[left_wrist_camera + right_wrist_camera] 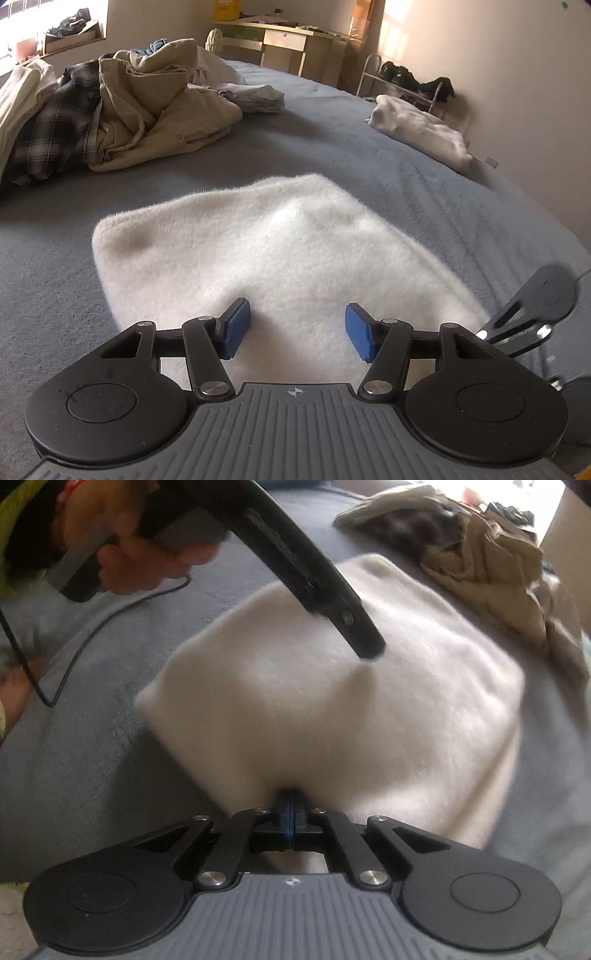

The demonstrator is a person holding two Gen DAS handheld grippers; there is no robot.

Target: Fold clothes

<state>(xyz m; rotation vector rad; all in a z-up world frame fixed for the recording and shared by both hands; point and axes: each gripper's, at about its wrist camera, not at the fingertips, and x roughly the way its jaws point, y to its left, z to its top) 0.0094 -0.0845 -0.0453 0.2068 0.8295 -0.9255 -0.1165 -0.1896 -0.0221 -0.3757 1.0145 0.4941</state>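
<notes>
A white fleece garment (266,251) lay folded into a thick, roughly square bundle on the bed (424,177), which was covered with a grey-blue blanket. The left tool (297,326) hung just above the garment's near edge, its blue pads (236,326) spread wide apart with nothing between them. The right tool (291,805) had its pads pressed together, pinching the near edge of the garment, which puckered where it met them. In the right wrist view the left tool's dark finger (325,590) reached over the garment from the far side, its tip at or just above the fleece; whether it touched could not be told. A hand (147,561) held that tool's handle beyond the garment, and a thin black cable (96,627) trailed across the blanket beside it.

Beyond the garment, on the far side of the bed in the left wrist view, sat a heap of unfolded clothes: tan trousers (159,107) on top, a dark plaid shirt (55,125) beside them. Well apart from the garment, near the wall, lay a folded pale cloth (417,129). Farther off than the bed stood a light wooden desk (288,40) and a low rack with dark shoes (402,75).
</notes>
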